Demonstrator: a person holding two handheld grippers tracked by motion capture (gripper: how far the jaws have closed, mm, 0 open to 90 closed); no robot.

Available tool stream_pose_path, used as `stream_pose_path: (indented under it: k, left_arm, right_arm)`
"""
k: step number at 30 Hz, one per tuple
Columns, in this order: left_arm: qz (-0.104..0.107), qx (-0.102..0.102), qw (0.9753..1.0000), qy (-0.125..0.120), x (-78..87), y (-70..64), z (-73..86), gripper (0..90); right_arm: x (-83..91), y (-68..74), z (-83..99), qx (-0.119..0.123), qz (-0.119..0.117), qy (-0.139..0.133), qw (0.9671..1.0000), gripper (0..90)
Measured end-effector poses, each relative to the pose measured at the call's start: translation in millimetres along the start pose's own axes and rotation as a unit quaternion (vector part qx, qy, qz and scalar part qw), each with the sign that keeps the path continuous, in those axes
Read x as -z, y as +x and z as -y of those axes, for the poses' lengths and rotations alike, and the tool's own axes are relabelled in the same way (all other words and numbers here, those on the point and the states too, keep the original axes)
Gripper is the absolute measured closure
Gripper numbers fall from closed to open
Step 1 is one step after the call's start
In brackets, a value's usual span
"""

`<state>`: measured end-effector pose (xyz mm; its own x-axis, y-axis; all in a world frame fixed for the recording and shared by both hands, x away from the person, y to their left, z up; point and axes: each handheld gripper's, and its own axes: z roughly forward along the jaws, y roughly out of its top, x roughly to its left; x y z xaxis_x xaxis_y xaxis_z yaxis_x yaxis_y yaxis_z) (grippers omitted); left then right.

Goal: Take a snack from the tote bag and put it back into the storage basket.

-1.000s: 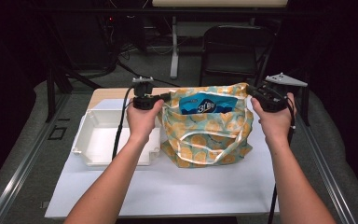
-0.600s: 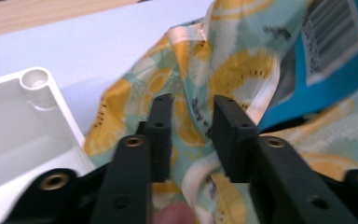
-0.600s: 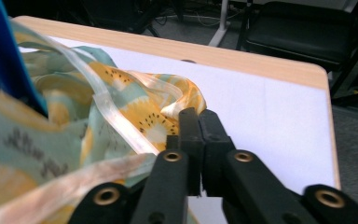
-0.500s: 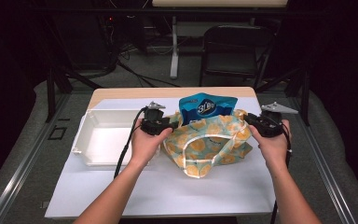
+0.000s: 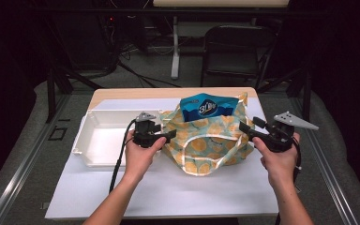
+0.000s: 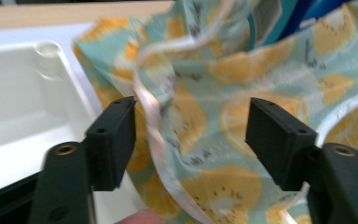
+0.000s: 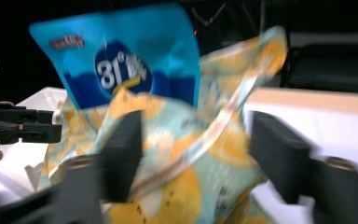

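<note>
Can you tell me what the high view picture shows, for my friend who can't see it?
A person holds two open grippers, the left gripper and right gripper, at either side of a slumped fruit-print cloth bag on a white table. A blue snack packet pokes out of the bag, and a white tray sits to its left.

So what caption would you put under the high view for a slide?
Two hand-held grippers, left and right, open beside a fruit-print bag holding a blue snack packet.

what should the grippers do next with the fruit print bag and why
Probably draw the left gripper and right gripper back off the fruit-print bag: both stand open with the cloth loose between the jaws, and the blue snack packet already pokes out of it.
</note>
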<state>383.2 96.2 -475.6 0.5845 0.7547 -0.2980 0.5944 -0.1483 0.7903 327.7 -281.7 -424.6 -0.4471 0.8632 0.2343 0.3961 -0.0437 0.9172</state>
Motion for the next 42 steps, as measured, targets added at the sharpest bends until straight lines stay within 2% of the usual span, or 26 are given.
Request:
stream_pose_path:
  k: [1, 2, 3, 4, 5, 6, 10, 12, 14, 16, 17, 18, 20, 21, 23, 24, 25, 28, 29, 30, 31, 34, 38, 40, 41, 42]
  left_arm:
    - [-0.003, -0.010, 0.9999, 0.005, -1.8, -1.8, 1.9, 47.7]
    - [-0.007, -0.014, 0.9999, 0.005, -2.4, -3.1, 2.9, 56.7]
    - [0.001, -0.017, 0.9998, 0.009, -2.8, -3.3, 3.4, 66.2]
    - [0.009, -0.018, 0.9997, 0.011, -3.0, -3.5, 3.7, 76.5]
    - [0.009, -0.018, 0.9997, 0.011, -3.0, -3.5, 3.7, 85.0]
    - [0.024, -0.021, 0.9994, 0.012, -2.0, -3.9, 4.0, 88.9]
    - [0.042, -0.036, 0.9983, 0.016, 4.4, -7.5, 5.9, 90.0]
    - [0.045, -0.037, 0.9981, 0.018, 6.4, -8.0, 6.9, 90.0]
    - [0.051, -0.024, 0.9984, 0.008, 9.8, -7.0, 11.6, 90.0]
    - [0.048, -0.017, 0.9987, -0.003, 9.9, -5.9, 14.0, 88.4]
    - [0.048, -0.017, 0.9987, -0.003, 9.9, -5.9, 14.0, 85.7]
    - [0.048, -0.015, 0.9987, -0.011, 9.5, -5.8, 14.7, 80.1]
    - [0.022, -0.018, 0.9994, -0.019, 7.3, -8.3, 14.9, 65.4]
    - [0.022, -0.018, 0.9994, -0.019, 7.3, -8.3, 14.9, 57.4]
    - [0.031, -0.008, 0.9994, -0.011, 2.4, -9.2, 13.9, 52.1]
    - [0.026, -0.010, 0.9995, -0.015, 2.1, -10.8, 13.9, 56.1]
    - [0.025, -0.015, 0.9995, -0.014, 2.3, -12.2, 13.8, 64.5]
    - [0.041, -0.022, 0.9988, -0.018, 2.9, -15.9, 12.7, 86.6]
    - [0.049, -0.030, 0.9983, -0.015, 4.2, -16.9, 11.3, 88.5]
    - [0.049, -0.030, 0.9983, -0.015, 4.2, -16.9, 11.3, 89.7]
    - [0.061, -0.034, 0.9974, -0.018, 5.5, -19.7, 10.0, 89.9]
    - [0.087, -0.037, 0.9953, -0.020, 11.7, -22.0, 8.1, 90.0]
    - [0.094, -0.037, 0.9946, -0.020, 16.2, -22.4, 9.1, 90.0]
    - [0.094, -0.035, 0.9947, -0.022, 17.1, -22.3, 10.6, 90.0]
    - [0.092, -0.033, 0.9949, -0.025, 16.8, -22.6, 11.5, 90.0]
    - [0.093, -0.034, 0.9948, -0.025, 16.1, -22.7, 11.9, 89.8]
  right_arm:
    - [-1.2, -0.6, 2.0, -0.007, -0.007, -0.004, 0.9999, 61.4]
    - [-0.8, -2.1, 3.8, -0.018, -0.024, -0.009, 0.9995, 69.9]
    - [-0.2, -2.4, 4.1, -0.017, -0.027, -0.011, 0.9994, 75.9]
    - [1.9, -0.5, 4.0, -0.009, -0.016, -0.016, 0.9997, 83.4]
    - [1.9, -0.5, 4.0, -0.009, -0.016, -0.016, 0.9997, 83.4]
    - [6.0, 1.1, 2.5, 0.002, -0.009, -0.021, 0.9997, 90.0]
    - [17.7, 2.3, 2.7, 0.029, 0.012, -0.032, 0.9990, 90.0]
    - [23.8, -0.5, 6.4, 0.021, 0.015, -0.029, 0.9992, 90.0]
    - [28.6, -4.4, 11.7, 0.000, 0.018, -0.031, 0.9994, 90.0]
    - [30.4, -6.1, 13.8, -0.015, 0.007, -0.039, 0.9991, 73.4]
    - [30.2, -5.9, 13.4, -0.014, 0.008, -0.043, 0.9990, 64.6]
    - [28.7, -5.2, 12.3, -0.014, 0.013, -0.044, 0.9988, 58.8]
    - [22.9, -3.6, 9.5, -0.019, 0.021, -0.051, 0.9983, 49.5]
    - [18.7, -3.7, 6.5, -0.023, 0.014, -0.045, 0.9986, 48.5]
    - [10.9, -2.9, 2.3, -0.032, 0.006, -0.035, 0.9989, 50.1]
    - [7.3, -2.2, 1.2, -0.032, 0.004, -0.031, 0.9990, 55.6]
    - [3.9, -1.1, 0.7, -0.033, 0.006, -0.024, 0.9992, 60.7]
    - [-1.0, 2.2, 1.3, -0.026, 0.010, -0.018, 0.9994, 79.9]
    - [-1.1, 3.0, 1.3, -0.023, 0.011, -0.020, 0.9995, 86.5]
    - [-1.1, 3.0, 1.3, -0.023, 0.011, -0.020, 0.9995, 86.5]
    - [0.6, 5.1, 0.4, -0.013, 0.016, -0.027, 0.9994, 90.0]
    - [7.3, 7.5, -1.9, 0.007, 0.023, -0.035, 0.9991, 90.0]
    - [18.5, 6.6, -2.4, 0.010, 0.023, -0.039, 0.9989, 90.0]
    - [23.0, 5.1, -1.0, 0.003, 0.021, -0.037, 0.9991, 90.0]
    - [23.5, 4.4, 0.9, -0.001, 0.030, -0.053, 0.9982, 90.0]
    - [23.9, 3.5, 1.7, -0.002, 0.040, -0.060, 0.9974, 82.0]
